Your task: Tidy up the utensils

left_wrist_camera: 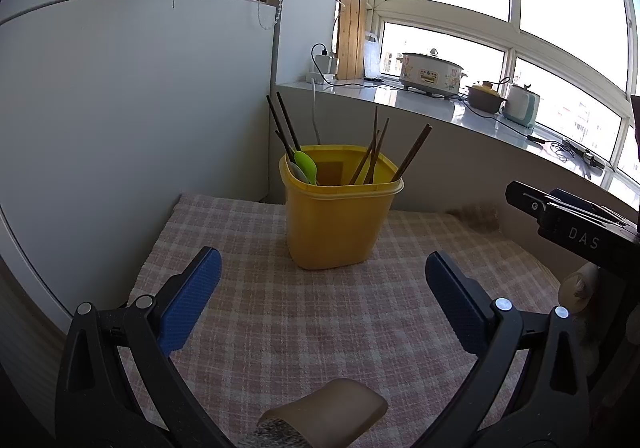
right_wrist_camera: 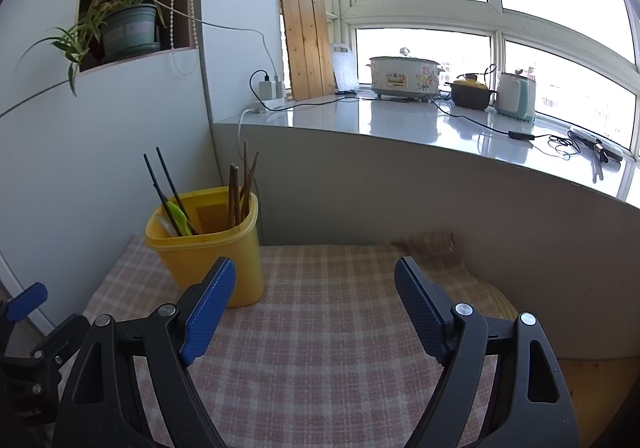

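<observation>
Upright on the checked cloth (left_wrist_camera: 320,328) over the counter, the yellow bin (left_wrist_camera: 340,208) holds dark chopsticks (left_wrist_camera: 286,124), brown chopsticks (left_wrist_camera: 376,152) and a green spoon (left_wrist_camera: 306,164), while the left gripper (left_wrist_camera: 322,288) and right gripper (right_wrist_camera: 314,298) hover nearby, both spread wide and pinching nothing.

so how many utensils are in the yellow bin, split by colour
Inside the yellow plastic bin:
thin black chopsticks: 3
brown wooden chopsticks: about 5, since they overlap
lime green plastic spoon: 1
pale translucent spoon: 1, mostly hidden
Total: about 10
</observation>
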`<state>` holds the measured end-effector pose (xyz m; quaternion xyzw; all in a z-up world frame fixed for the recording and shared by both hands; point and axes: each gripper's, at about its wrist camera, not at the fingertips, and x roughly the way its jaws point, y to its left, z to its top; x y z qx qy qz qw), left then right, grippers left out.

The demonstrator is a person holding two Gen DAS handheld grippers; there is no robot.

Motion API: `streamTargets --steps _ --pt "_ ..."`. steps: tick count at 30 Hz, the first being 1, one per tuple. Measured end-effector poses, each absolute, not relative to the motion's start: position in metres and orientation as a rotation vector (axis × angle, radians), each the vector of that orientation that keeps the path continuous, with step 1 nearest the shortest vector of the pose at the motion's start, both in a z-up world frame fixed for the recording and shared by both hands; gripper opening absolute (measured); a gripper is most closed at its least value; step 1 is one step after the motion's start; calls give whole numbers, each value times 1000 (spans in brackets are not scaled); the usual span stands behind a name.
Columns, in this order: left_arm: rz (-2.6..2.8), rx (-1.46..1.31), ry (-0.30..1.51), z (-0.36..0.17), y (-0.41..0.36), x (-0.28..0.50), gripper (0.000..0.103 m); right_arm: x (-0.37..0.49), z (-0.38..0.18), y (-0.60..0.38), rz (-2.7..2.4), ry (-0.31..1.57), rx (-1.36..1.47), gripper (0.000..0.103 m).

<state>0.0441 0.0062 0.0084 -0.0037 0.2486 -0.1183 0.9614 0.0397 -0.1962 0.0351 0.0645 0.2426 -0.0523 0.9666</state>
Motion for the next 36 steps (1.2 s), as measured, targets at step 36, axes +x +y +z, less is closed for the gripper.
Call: streamTargets --steps 36 --pt "-220 -20 502 7 10 44 103 42 33 -193 -108 503 136 82"
